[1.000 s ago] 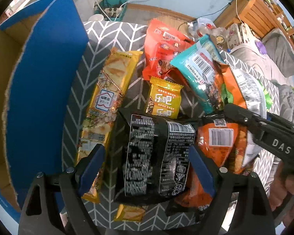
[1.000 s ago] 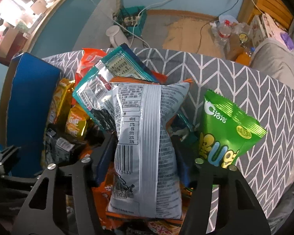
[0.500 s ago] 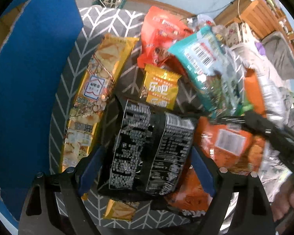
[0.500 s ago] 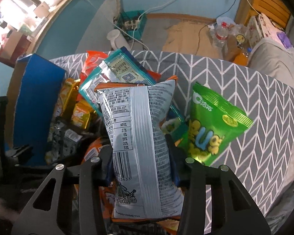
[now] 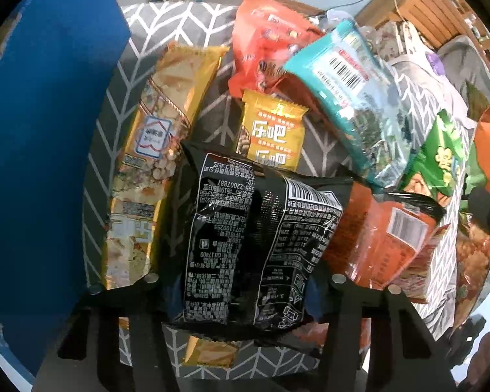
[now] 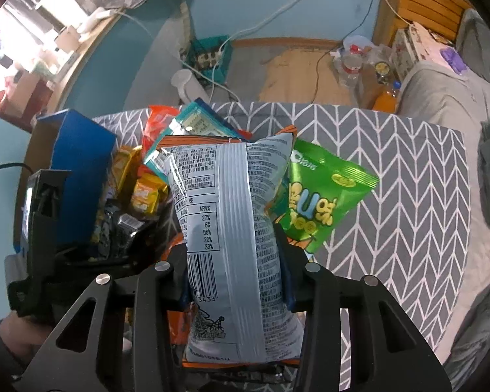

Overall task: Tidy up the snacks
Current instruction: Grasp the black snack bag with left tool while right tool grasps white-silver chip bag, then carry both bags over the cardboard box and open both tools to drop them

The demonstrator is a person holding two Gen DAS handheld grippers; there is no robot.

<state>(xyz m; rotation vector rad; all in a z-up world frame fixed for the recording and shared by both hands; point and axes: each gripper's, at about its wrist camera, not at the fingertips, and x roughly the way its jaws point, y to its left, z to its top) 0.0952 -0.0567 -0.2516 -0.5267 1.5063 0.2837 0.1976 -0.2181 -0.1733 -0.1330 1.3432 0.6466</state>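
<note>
My left gripper (image 5: 241, 289) is shut on a black snack bag (image 5: 254, 241) and holds it just above the pile. Under and around it lie a long gold cracker pack (image 5: 160, 166), a small yellow packet (image 5: 272, 130), a red bag (image 5: 268, 42), a teal bag (image 5: 349, 98) and an orange bag (image 5: 388, 238). My right gripper (image 6: 235, 281) is shut on a silver-backed chip bag (image 6: 232, 225) and holds it upright, raised over the table. A green bag (image 6: 320, 196) lies just right of it.
A blue cardboard box (image 5: 42, 163) stands open at the left, also in the right wrist view (image 6: 78, 170). The grey chevron tablecloth (image 6: 408, 196) covers the table. A bed (image 6: 447, 98) is to the right; cables and bottles lie on the floor behind.
Both grippers have closed on their bags. The right gripper has lifted the chip bag higher and back. The left gripper has lifted the black bag slightly.
</note>
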